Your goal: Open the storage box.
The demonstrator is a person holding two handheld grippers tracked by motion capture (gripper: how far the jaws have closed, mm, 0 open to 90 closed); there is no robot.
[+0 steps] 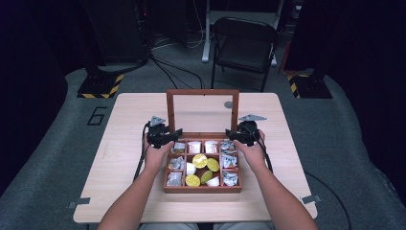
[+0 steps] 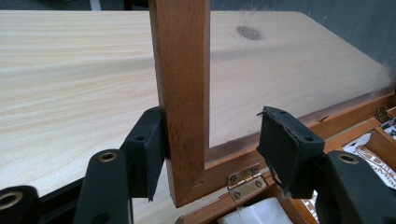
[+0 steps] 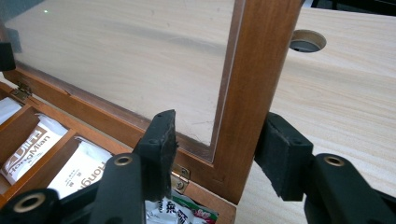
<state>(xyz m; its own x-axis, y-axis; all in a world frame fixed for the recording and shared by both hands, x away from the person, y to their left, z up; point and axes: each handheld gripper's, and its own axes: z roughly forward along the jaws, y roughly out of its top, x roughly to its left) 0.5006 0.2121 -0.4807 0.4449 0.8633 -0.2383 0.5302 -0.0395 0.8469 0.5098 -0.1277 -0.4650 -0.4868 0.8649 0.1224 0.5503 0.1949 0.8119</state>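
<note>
Both forearms reaching forward over the table (image 1: 119, 143), left gripper (image 2: 205, 158) and right gripper (image 3: 217, 154) spread open, straddling side posts of upright lid (image 1: 202, 92) on compartment box (image 1: 202, 188).

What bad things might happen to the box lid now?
1. The lid stands upright, and both grippers, left and right, are open around its side rails, not clamped. It could perhaps drop shut or tip back.
2. The pane sits close beside the pads; a careless squeeze might scratch it.
3. A falling lid could squash the packets in the box.
</note>
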